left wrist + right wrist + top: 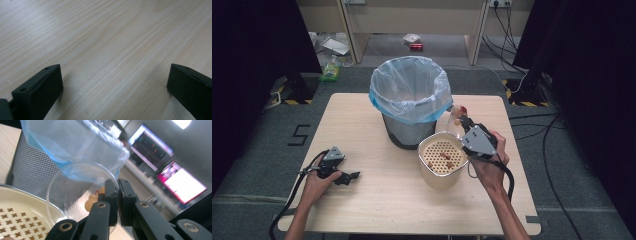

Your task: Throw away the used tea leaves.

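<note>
Two grippers are at work on the wooden table point(377, 200), and we see the left gripper point(343, 176) resting low on the boards near the left edge, its jaws spread wide with nothing between them. Farther along stands the mesh bin point(404, 132), lined with a blue bag point(409, 87). Just in front of it and to its right sits a cream strainer basket point(442, 160) with a few small brown pieces on its perforated tray. At the right, we see the right gripper point(118, 195) clamped on the rim of a clear plastic cup point(75, 192), which is tipped on its side above the basket, with some brown pieces inside.
</note>
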`<state>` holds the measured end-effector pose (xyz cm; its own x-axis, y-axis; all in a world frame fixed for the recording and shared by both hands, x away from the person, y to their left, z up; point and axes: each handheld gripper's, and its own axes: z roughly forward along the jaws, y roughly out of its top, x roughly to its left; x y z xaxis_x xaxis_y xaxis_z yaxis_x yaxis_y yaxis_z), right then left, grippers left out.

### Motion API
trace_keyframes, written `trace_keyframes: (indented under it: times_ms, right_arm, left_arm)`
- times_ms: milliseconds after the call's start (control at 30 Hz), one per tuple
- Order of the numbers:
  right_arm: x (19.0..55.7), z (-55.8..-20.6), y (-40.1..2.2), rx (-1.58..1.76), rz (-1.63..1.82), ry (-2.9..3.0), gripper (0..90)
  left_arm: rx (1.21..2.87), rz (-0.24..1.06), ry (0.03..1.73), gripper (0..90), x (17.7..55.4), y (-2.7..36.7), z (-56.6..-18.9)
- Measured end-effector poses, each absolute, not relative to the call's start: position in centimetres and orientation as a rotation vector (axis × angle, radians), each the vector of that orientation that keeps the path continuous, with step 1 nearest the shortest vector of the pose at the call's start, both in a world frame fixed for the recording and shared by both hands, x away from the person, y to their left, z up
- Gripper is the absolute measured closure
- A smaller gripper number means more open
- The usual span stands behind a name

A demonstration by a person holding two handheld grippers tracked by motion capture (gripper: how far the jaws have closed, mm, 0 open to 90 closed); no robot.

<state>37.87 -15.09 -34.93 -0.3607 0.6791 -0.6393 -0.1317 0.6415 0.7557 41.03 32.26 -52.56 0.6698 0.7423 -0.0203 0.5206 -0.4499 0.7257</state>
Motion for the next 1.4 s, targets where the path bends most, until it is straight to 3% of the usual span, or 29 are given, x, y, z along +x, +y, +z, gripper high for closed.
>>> trace_keyframes:
  times_ms: [533, 1400]
  right_arm:
    - [35.9, -38.1, -13.0, 0.107, 0.661, 1.494, 87.4]
    - [36.0, -40.0, -11.9, 0.024, 0.628, 1.394, 87.6]
  left_arm:
    - [2.153, 0.392, 0.971, 0.0, 41.0, 32.3, -52.6]
    - [2.152, 0.394, 0.973, 0.0, 41.0, 32.3, -52.6]
